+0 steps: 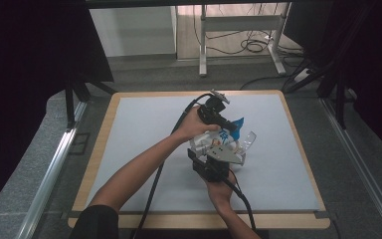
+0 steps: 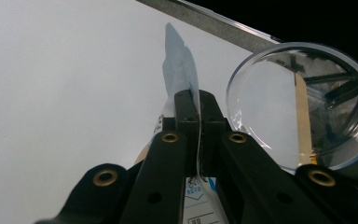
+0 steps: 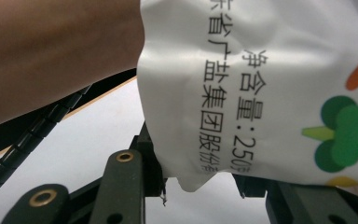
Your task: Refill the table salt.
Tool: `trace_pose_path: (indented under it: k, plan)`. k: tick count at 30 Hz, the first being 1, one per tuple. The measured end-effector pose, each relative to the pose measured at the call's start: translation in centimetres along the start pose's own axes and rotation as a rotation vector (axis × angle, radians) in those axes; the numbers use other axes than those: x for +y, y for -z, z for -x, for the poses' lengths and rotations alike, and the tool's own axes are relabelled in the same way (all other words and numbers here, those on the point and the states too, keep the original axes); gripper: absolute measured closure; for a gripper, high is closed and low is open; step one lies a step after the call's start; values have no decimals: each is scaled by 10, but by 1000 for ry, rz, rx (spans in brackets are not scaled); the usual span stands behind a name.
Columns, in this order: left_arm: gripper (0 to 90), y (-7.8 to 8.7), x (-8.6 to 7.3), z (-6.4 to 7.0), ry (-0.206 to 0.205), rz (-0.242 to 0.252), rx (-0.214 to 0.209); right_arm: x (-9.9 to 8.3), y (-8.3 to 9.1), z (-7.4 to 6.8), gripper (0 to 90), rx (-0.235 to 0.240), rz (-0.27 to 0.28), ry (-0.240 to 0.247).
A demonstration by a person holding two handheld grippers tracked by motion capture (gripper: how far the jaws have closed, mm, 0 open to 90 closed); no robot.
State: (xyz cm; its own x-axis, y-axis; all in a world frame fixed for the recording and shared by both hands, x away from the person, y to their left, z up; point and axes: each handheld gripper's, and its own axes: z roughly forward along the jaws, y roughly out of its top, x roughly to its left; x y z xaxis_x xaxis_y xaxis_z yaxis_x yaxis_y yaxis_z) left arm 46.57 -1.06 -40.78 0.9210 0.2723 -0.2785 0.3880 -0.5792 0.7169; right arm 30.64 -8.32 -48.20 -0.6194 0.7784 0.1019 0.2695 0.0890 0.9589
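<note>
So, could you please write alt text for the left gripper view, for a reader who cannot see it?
The left gripper has its black fingers closed on the thin edge of a pale blue and white printed pouch, above a white table surface. A clear round plastic dish stands on edge just to the right.

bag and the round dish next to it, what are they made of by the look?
Bag: looks like thin glossy plastic film; it creases softly and carries printed text and graphics. Dish: clear rigid plastic or glass, can't tell which; the background shows through it and its thick rim catches light.
</note>
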Motion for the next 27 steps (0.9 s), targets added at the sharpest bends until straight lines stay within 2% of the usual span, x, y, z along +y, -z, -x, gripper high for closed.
trace_pose_path:
  k: [27]
  plan:
    - [900, -2, -3, -1, 3, 1, -1, -4, -1, -1, 615, -11, 0, 1]
